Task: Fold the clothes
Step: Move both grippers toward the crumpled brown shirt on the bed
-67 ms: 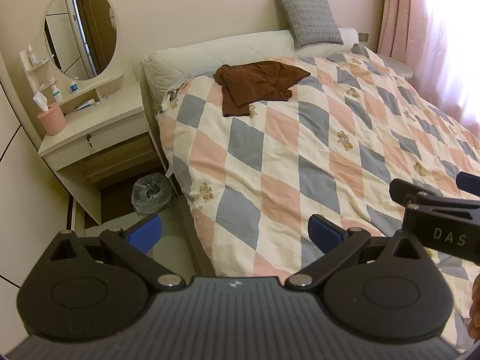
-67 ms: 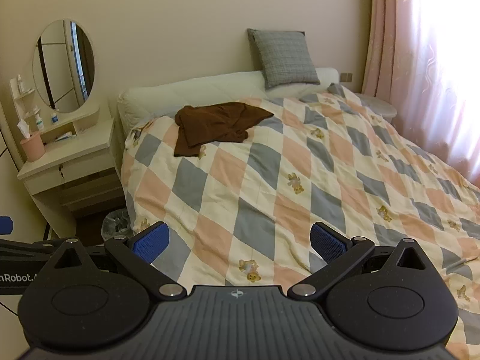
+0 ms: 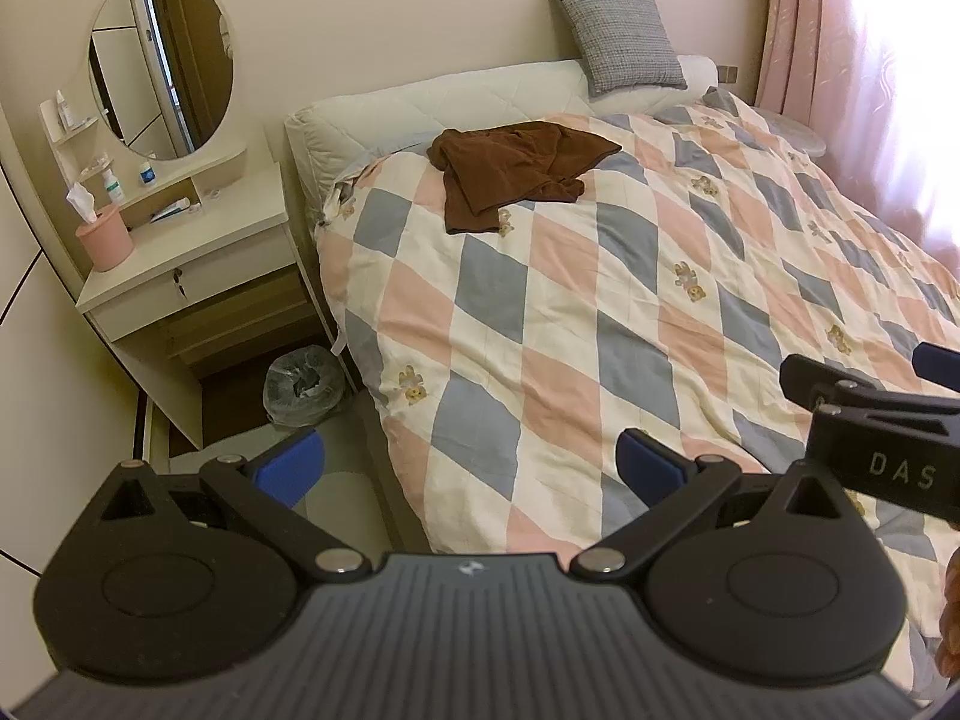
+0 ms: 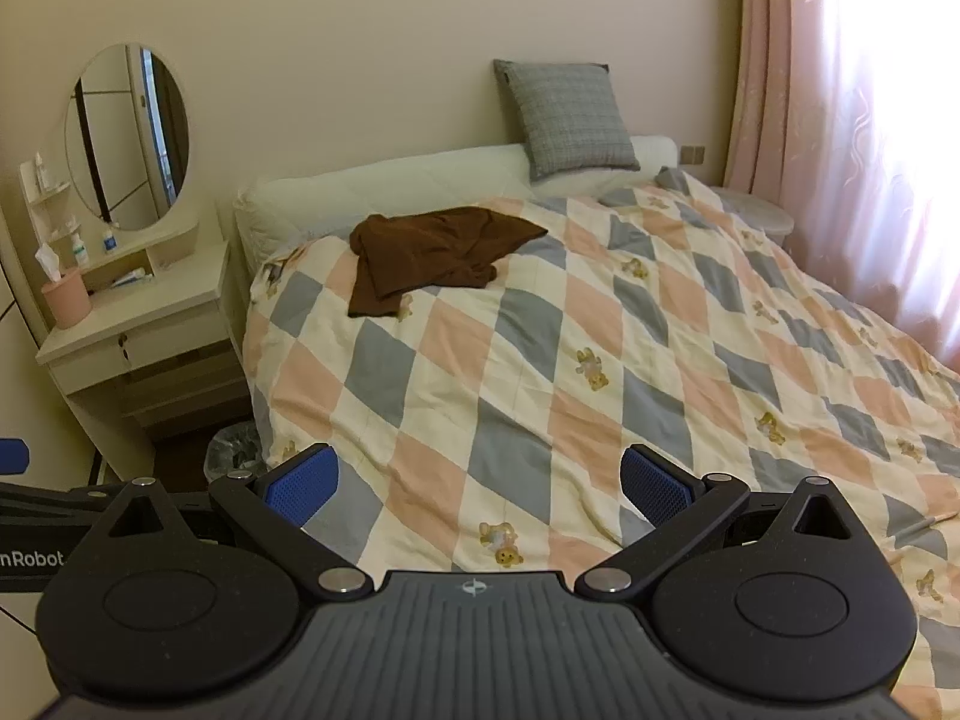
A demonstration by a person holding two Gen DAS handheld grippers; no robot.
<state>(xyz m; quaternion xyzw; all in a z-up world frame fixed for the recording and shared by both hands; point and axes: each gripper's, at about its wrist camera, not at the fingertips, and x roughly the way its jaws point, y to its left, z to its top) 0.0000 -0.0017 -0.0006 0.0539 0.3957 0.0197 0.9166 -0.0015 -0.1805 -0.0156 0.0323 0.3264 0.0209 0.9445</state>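
Starting at the left, we see the white vanity with its oval mirror and a pink tissue holder; only the left wrist view shows clearly the bin lined with a plastic bag on the floor below it, which the right wrist view mostly hides behind the quilt edge. Further along, the brown garment lies crumpled near the head of the bed, on the checked quilt, well apart from both tools. A grey cushion leans on the wall above the headboard, and pink curtains close the right side.

We hold the left gripper over the near corner of the bed, its blue pads spread wide with nothing between them. The right gripper hangs level over the quilt, equally wide and empty; its side appears at the right edge of the left view.

Against the frame just before, we find nothing shifted.
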